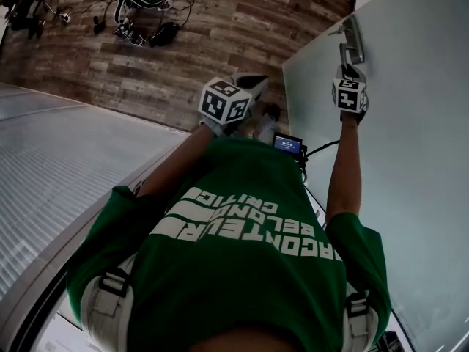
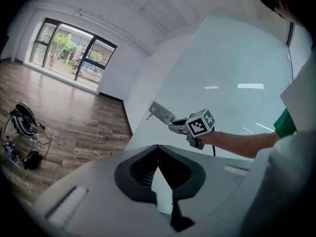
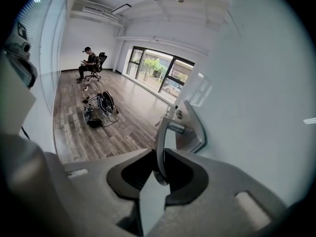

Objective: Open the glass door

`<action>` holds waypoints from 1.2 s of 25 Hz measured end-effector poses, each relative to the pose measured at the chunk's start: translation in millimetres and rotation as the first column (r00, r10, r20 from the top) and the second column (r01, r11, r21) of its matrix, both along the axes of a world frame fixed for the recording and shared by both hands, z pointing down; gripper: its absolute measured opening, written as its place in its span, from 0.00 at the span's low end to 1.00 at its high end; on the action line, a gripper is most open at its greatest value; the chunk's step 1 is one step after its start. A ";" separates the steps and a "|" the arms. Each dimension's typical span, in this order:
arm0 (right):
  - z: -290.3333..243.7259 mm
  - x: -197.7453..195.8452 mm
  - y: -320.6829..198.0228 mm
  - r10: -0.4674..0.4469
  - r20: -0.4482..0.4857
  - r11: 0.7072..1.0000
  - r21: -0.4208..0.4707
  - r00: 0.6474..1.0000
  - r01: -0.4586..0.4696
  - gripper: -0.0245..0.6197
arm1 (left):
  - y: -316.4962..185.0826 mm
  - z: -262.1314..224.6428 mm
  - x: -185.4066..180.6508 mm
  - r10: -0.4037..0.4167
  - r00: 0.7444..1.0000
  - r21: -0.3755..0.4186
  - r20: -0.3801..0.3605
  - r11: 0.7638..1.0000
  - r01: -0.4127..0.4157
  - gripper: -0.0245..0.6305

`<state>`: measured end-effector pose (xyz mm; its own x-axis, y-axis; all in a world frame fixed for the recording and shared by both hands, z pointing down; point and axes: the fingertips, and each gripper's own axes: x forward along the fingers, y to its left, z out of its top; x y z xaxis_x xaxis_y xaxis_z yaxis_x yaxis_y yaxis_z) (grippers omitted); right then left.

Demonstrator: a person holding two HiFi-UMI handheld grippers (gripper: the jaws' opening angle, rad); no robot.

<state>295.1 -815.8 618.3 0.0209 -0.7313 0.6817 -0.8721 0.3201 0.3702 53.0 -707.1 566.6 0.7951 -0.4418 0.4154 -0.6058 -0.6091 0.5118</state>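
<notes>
My right claw [image 3: 159, 174] is clamped on the free end of the door handle [image 3: 161, 132], with the lever pinched between both jaws close to its tip. The handle sits on its plate near the edge of the glass door [image 1: 410, 123]. The door looks shut, so I judge the opening not yet begun. My left claw [image 2: 158, 152] is closed on nothing and held well back from the handle, clear of the glass.

The grip is what worries me. The lever is smooth, rounded metal, and I hold it near the end. If I press down at an angle, the jaws could slide off the tip and the claw could knock the glass beside the handle. Pulling before the latch has fully turned would only strain the hold. The tangle of cables [image 1: 143, 9] lies on the wooden floor [image 1: 242, 28] well away from the handle, though I cannot tell which way the door swings.
</notes>
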 end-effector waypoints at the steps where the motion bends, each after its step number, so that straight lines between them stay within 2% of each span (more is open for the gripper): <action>1: 2.9 3.6 1.1 0.009 -0.003 1.000 0.005 1.000 -0.009 0.13 | 0.5 2.4 1.9 -0.005 1.000 0.002 -0.002 1.000 0.005 0.06; 10: -2.5 31.0 -0.8 0.092 -0.007 0.996 0.014 0.996 -0.092 0.13 | 5.1 -8.4 40.8 0.031 0.999 0.027 -0.030 0.999 -0.030 0.06; 20: -4.0 107.4 -26.0 0.163 0.000 0.986 0.033 0.987 -0.163 0.13 | -12.8 -8.0 91.3 0.037 0.999 0.014 -0.003 0.999 -0.037 0.06; 26: -0.1 138.6 -29.0 0.209 -0.006 0.978 0.027 0.978 -0.209 0.13 | -21.3 -7.7 97.0 0.035 0.999 0.017 0.000 0.999 -0.035 0.06; 30: -4.8 162.7 -45.6 0.233 -0.008 0.972 0.013 0.972 -0.233 0.13 | -44.4 -15.7 101.6 0.021 1.000 0.010 0.004 1.000 -0.021 0.06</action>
<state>457.8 -861.4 613.5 0.1982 -0.7136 0.6719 -0.9187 0.1037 0.3812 154.6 -751.5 550.9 0.8027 -0.4292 0.4141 -0.5949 -0.6265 0.5036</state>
